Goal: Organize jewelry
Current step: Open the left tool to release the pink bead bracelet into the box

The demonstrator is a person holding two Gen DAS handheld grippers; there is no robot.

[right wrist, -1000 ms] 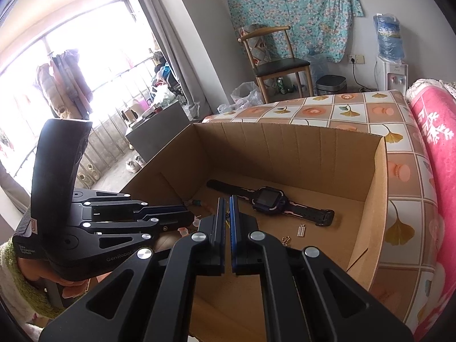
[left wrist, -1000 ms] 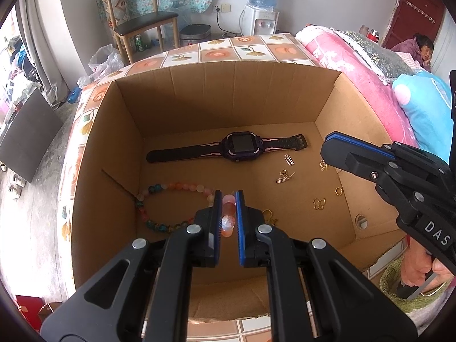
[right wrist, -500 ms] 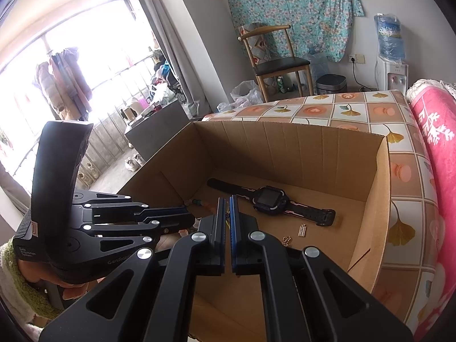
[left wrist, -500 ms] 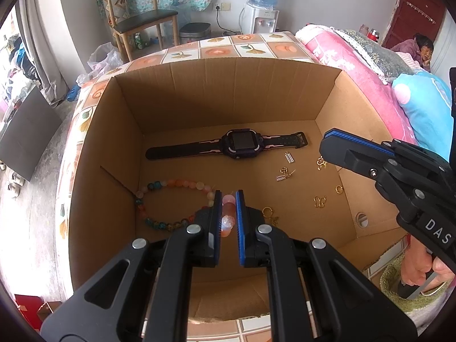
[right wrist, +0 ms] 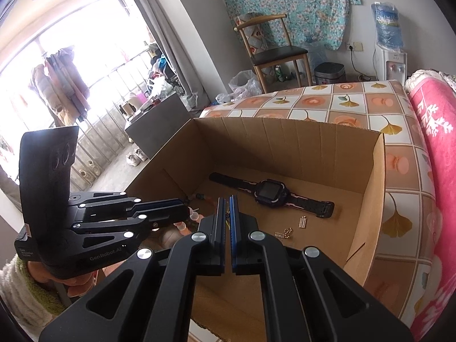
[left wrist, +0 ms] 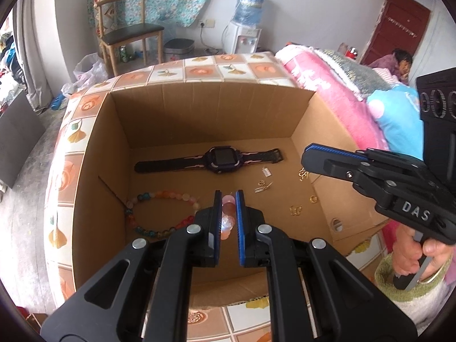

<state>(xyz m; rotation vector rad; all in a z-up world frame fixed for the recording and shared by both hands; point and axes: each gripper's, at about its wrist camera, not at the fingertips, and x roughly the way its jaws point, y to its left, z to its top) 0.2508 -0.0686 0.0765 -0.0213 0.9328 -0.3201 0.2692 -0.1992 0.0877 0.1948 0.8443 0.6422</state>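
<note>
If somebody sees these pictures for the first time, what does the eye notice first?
First, the big cardboard box on the tiled cloth, with a dark watch lying flat near its far wall. Next, the left tongs shut on pink beads of a bracelet, beside a colourful bead bracelet on the floor.

the left wrist view looks steeply down between its own fingers, close over the cardboard box (left wrist: 199, 114). the right wrist view looks into the same box (right wrist: 287, 145) from the right, at a flatter angle. both share the watch (left wrist: 225, 158) (right wrist: 270, 192), chair (left wrist: 128, 32) (right wrist: 273, 48) and water dispenser (left wrist: 245, 32) (right wrist: 389, 57).
</note>
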